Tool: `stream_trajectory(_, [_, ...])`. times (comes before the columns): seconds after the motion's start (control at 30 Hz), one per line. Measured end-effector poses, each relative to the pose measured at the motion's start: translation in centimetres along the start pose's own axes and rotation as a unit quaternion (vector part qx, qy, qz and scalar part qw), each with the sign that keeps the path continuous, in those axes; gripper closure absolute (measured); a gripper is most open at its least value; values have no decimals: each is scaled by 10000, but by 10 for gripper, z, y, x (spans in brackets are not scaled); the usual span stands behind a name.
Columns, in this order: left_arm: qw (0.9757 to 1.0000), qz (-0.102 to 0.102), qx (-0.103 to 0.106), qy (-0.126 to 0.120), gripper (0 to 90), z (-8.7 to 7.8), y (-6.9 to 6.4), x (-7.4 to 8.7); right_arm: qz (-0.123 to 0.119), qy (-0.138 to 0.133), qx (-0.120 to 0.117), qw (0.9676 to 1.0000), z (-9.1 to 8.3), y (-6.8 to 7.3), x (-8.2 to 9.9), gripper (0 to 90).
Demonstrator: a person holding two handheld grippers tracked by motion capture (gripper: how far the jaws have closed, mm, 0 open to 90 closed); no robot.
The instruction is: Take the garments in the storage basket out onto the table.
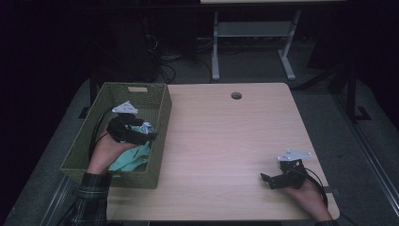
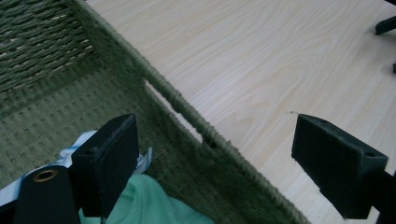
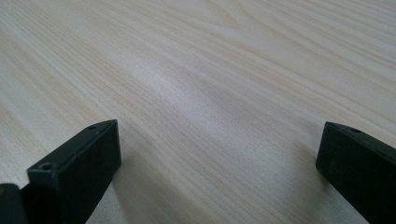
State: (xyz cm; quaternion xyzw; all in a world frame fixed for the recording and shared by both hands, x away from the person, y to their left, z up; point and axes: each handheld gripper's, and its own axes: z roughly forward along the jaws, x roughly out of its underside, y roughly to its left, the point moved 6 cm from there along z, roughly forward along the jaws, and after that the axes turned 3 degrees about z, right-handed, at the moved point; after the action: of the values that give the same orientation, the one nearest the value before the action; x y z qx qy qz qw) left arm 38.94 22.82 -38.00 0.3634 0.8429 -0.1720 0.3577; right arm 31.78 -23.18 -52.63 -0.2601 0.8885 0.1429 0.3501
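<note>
At the frame's left, the left gripper [image 1: 149, 136] hovers over the green basket [image 1: 162, 117], fingers [image 2: 109, 163] wide above the mint cloth [image 1: 134, 157]. At lower right, the right gripper [image 1: 267, 179] rests on the tabletop [image 1: 226, 141], fingers wide.

We see a pale wood-grain counter [image 1: 226, 141] with rounded corners and a round cable hole [image 1: 236, 95] near its far edge. A green woven basket [image 1: 160, 122] stands directly on its left side, overhanging the left edge. At the near right corner, the right claw [image 1: 266, 179] rests low against the boards, a hand behind it. The middle of the counter lies bare.
</note>
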Motion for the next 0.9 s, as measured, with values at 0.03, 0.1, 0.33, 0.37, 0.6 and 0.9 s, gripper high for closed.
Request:
stream_trajectory(0.03, [10000, -37, -10, -18, 142, -1, 1, 0, 1, 0, 1, 10000, 0, 0, 0, 0])
stream_trajectory(0.1, [10000, -50, -48, 7, 142, -3, 4, 3, 2, 1, 0, 10000, 0, 0, 0, 0])
stream_trajectory(0.33, [9999, -77, -143, 24, 142, -7, 13, 8, 1, 0, 0, 10000, 0, 0, 0, 0])
stream_trajectory(0.37, [9997, -145, -189, 26, 142, -8, 16, 10, 2, -1, -1, 10000, 0, 0, 0, 0])
stream_trajectory(0.6, [9993, -166, -296, 149, 143, -10, 24, 17, 3, 0, -1, 10000, 0, 0, 0, 0])
stream_trajectory(0.9, [9979, -290, -487, 303, 145, -9, 39, 30, 2, 0, 1, 10000, 0, 0, 0, 0])
